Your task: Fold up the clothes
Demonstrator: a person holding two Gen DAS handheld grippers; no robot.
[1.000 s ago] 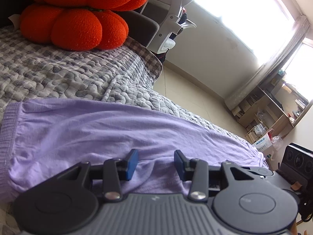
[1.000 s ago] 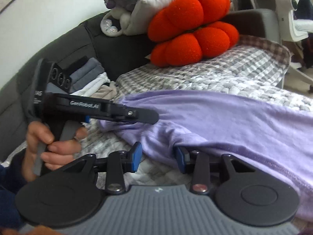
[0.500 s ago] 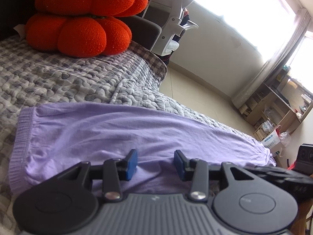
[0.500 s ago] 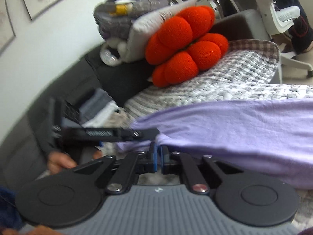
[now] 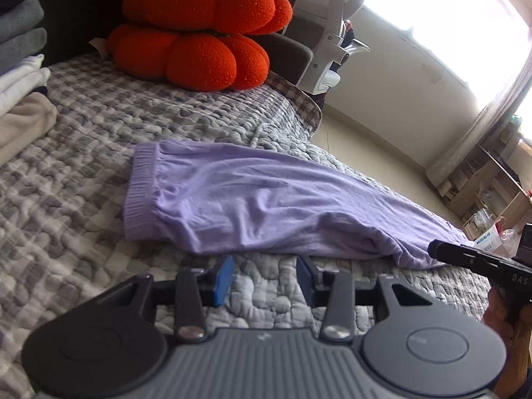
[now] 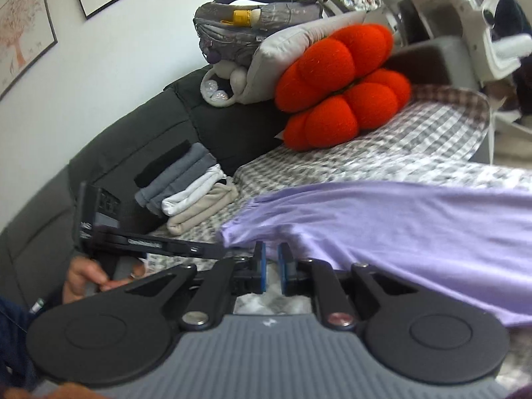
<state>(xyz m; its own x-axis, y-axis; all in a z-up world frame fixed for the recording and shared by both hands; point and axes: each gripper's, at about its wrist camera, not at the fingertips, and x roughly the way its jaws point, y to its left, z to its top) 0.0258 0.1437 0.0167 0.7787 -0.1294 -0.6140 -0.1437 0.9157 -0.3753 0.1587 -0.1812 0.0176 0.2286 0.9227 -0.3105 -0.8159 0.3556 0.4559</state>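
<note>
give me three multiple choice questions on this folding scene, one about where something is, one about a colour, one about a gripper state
1. Where does the stack of folded clothes sit?
A. On the floor by the shelves
B. On the quilt against the dark sofa back
C. On top of the orange cushion

2. What colour is the garment lying spread on the quilt?
A. Light purple
B. Dark green
C. Yellow

3. How does the left gripper stand?
A. Shut on the purple garment
B. Shut on a white towel
C. Open, with nothing between its fingers

Answers:
1. B: in the right wrist view the stack rests on the quilt's far end, beside the sofa back.
2. A: both views show it pale purple with a ribbed waistband.
3. C: its blue pads stand wide apart, short of the garment's near edge, with only quilt between them.
</note>
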